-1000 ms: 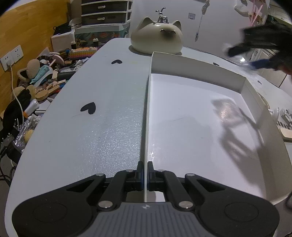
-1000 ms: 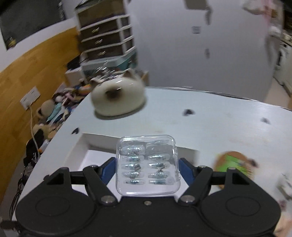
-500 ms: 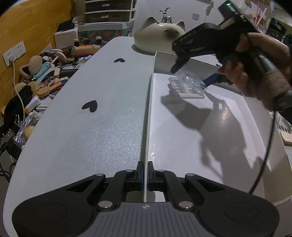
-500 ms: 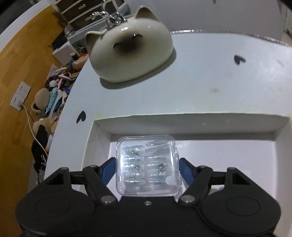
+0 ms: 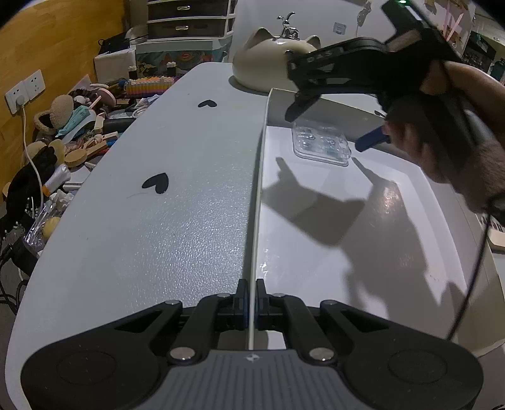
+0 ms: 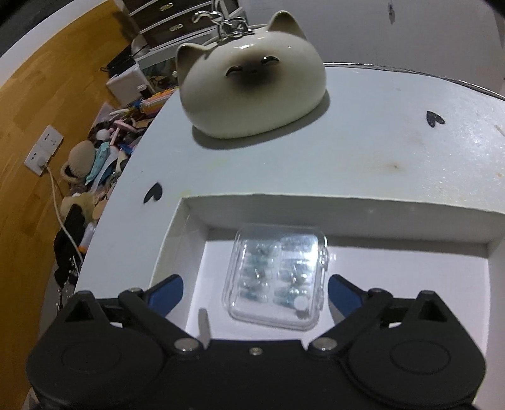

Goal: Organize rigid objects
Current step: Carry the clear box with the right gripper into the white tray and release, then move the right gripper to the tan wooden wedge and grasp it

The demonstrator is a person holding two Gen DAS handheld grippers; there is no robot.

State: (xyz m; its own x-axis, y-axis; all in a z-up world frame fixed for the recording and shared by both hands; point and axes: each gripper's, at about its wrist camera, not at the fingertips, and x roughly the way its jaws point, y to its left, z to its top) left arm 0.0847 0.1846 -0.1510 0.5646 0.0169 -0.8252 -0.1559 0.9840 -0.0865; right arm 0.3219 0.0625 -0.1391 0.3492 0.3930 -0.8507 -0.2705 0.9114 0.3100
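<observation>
A clear plastic case (image 6: 277, 277) with small items in rows lies flat on the floor of a shallow white tray (image 6: 378, 211), near its far left corner. My right gripper (image 6: 255, 291) is open, its blue-tipped fingers on either side of the case and apart from it. The case (image 5: 320, 145) and the right gripper (image 5: 334, 126) above it also show in the left wrist view. My left gripper (image 5: 251, 302) is shut on the tray's near left wall (image 5: 257, 202).
A cream ceramic cat (image 6: 252, 85) stands on the white table (image 5: 176, 195) just beyond the tray. Black heart stickers (image 5: 156, 183) mark the table. A pile of clutter (image 5: 63, 132) and a drawer unit (image 5: 189, 19) lie off the table's left edge.
My right gripper came down into the tray with the clear case, then opened and let it go onto the tray floor. My left gripper stayed shut on the tray wall.
</observation>
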